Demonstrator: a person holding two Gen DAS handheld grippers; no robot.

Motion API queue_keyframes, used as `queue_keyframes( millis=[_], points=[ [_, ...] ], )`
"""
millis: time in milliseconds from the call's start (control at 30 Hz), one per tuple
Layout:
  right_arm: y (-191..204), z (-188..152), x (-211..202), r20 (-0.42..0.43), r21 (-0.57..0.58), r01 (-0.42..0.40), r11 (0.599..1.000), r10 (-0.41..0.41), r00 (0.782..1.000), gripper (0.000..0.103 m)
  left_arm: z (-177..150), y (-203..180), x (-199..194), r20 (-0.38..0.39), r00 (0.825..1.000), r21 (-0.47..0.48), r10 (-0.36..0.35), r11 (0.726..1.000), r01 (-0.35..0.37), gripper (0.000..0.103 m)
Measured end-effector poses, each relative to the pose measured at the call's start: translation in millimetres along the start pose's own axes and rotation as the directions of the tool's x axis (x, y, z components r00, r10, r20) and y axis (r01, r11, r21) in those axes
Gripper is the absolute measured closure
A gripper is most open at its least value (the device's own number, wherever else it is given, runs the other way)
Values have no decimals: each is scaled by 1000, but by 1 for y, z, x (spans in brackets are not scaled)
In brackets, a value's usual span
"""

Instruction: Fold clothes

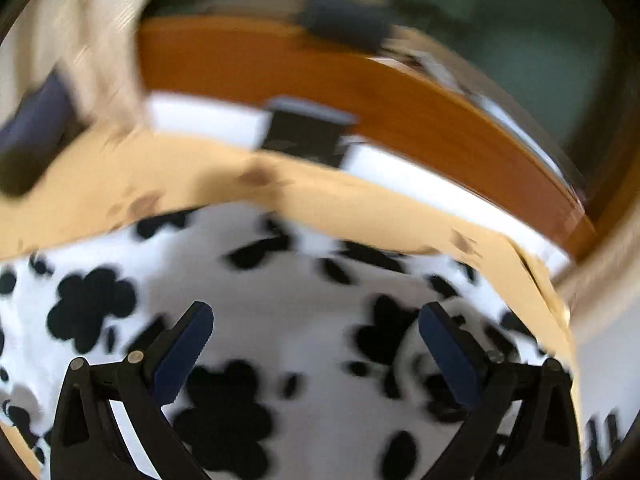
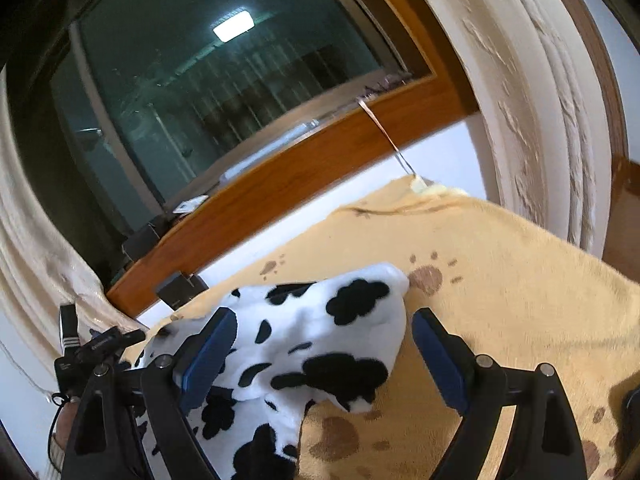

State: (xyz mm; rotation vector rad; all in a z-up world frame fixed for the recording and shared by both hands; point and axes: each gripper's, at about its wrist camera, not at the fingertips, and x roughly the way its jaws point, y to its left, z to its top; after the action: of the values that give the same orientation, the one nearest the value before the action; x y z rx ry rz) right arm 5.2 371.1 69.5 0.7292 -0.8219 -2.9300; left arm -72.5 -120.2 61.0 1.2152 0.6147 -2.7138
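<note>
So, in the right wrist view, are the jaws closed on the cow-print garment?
No: the right gripper stands open, its jaws apart around the cow-print garment.

left gripper (image 1: 314, 326) hangs over the cow-print garment (image 1: 280, 320), jaws spread wide, on a yellow blanket (image 1: 200, 176).

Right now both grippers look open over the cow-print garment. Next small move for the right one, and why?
Probably lower the right gripper and close on the cow-print garment. Its jaws stand open on either side of a raised end of the fabric, gripping nothing, on the yellow paw-print blanket. The left gripper is open over the flat part too.
</note>
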Motion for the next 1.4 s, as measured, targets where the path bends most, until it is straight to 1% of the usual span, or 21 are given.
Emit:
queue_keyframes(
  millis=[67,133,200,233,300,367,467,500,633,733,767,800,833,900,933,967,1033,1133,1200,1233,1400],
  points=[
    [2,-1,1,-8,-7,-13,1000,13,1000,12,2,18,0,-13,999,-9,29,1000,-29,0],
    [7,-3,0,4,-40,-9,999,9,1000,12,-1,24,-2,-22,1000,1,14,1000,-14,0],
    [14,-4,-3,20,-75,-2,997,3,1000,12,-7,24,-1,-59,996,9,-68,998,68,0],
    [17,-4,-3,27,-91,2,996,1,1000,12,-10,20,2,-90,989,5,-119,993,120,0],
    [20,-5,-3,32,-106,9,994,-6,999,12,-17,9,8,-158,962,-8,-221,975,223,0],
    [19,-6,-1,21,-101,11,995,-8,1000,12,-22,-6,12,-202,934,-7,-294,954,299,0],
    [15,-6,2,7,-89,11,996,-11,1000,12,-25,-29,12,-232,885,1,-403,910,415,0],
    [15,-6,2,6,-89,12,996,-11,1000,12,-25,-38,11,-240,876,15,-418,901,434,0],
    [18,-5,1,9,-104,-1,995,2,1000,12,-25,-65,18,-281,886,111,-370,904,413,0],
    [21,-5,0,9,-117,-10,993,11,1000,12,-31,-73,36,-331,900,151,-283,926,347,0],
    [22,-5,-1,10,-122,-12,992,14,1000,12,-32,-74,39,-338,901,158,-272,927,339,1],
    [22,-5,-1,13,-127,-13,992,15,1000,12,-32,-74,38,-334,899,156,-282,925,348,1],
    [23,-5,-2,16,-133,-13,991,16,1000,12,-32,-73,37,-330,898,153,-292,922,356,4],
    [24,-4,-2,19,-140,-13,990,16,1000,12,-32,-72,35,-323,894,149,-312,916,374,21],
    [24,-5,-2,18,-141,-14,990,17,1000,12,-32,-72,34,-319,891,147,-322,912,382,34],
    [25,-5,-2,15,-142,-16,990,19,1000,12,-32,-71,33,-315,889,145,-332,909,391,37],
    [26,-5,0,8,-147,-20,989,21,1000,12,-31,-71,29,-304,886,147,-350,902,406,37],
    [26,-6,0,3,-152,-24,988,24,1000,12,-25,-76,21,-269,890,157,-368,895,417,35],
    [26,-6,1,1,-148,-25,989,25,1000,12,-23,-79,18,-256,890,161,-377,891,424,26],
    [25,-6,1,-1,-145,-26,989,26,1000,12,-25,-81,20,-269,886,162,-377,889,428,23],
    [24,-5,3,-7,-140,-28,990,27,1000,12,-34,-91,31,-331,865,169,-377,878,448,24]
  ],
)
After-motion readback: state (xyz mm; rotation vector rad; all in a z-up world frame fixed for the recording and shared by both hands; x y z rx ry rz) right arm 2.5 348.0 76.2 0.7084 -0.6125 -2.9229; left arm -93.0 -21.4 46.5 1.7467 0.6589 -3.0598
